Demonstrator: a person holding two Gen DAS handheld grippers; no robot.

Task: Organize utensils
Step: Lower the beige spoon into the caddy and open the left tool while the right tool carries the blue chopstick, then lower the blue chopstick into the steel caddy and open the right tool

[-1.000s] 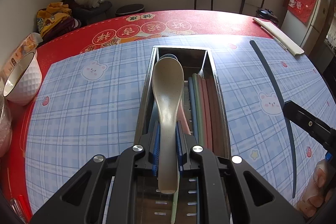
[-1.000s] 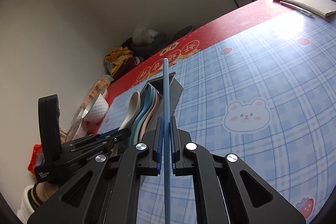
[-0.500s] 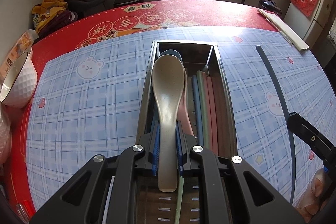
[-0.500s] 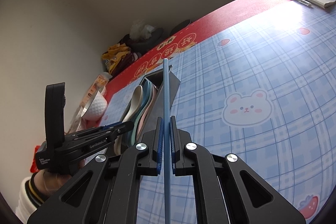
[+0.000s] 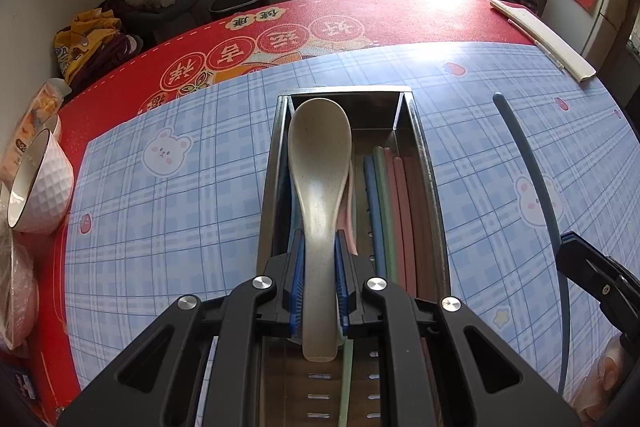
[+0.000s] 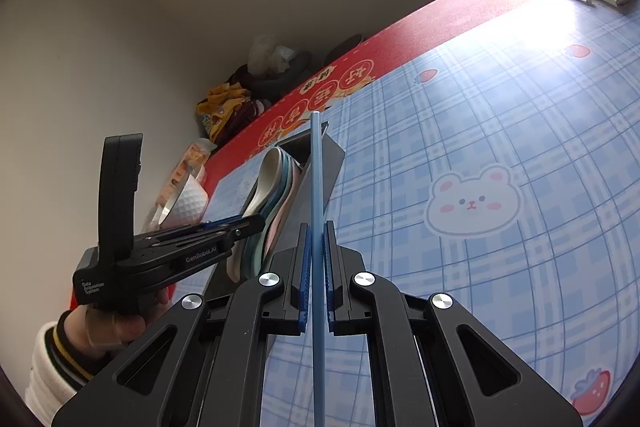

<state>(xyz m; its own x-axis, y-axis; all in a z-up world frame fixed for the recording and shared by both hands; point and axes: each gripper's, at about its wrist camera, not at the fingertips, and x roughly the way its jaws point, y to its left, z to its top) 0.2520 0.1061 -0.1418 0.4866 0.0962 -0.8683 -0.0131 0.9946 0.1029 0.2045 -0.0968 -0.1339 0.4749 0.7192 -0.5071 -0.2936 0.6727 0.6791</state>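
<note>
My left gripper (image 5: 319,247) is shut on a beige spoon (image 5: 319,163), held low over the left side of a metal utensil tray (image 5: 430,167). Other spoons lie stacked under it, and coloured chopsticks (image 5: 390,195) lie in the tray's right side. My right gripper (image 6: 316,239) is shut on a blue chopstick (image 6: 315,171), held in the air to the right of the tray (image 6: 334,159). That chopstick also shows in the left wrist view (image 5: 536,187). The left gripper shows in the right wrist view (image 6: 248,223) over the stacked spoons (image 6: 276,183).
A white bowl (image 5: 34,187) stands at the table's left edge beside snack packets. A folded beige cloth (image 5: 544,39) lies at the far right of the red and blue-checked tablecloth. A stool and bags stand beyond the table.
My left gripper has moved forward and lower along the tray with the spoon, which now covers the stacked spoons. My right gripper has held the chopstick almost still.
</note>
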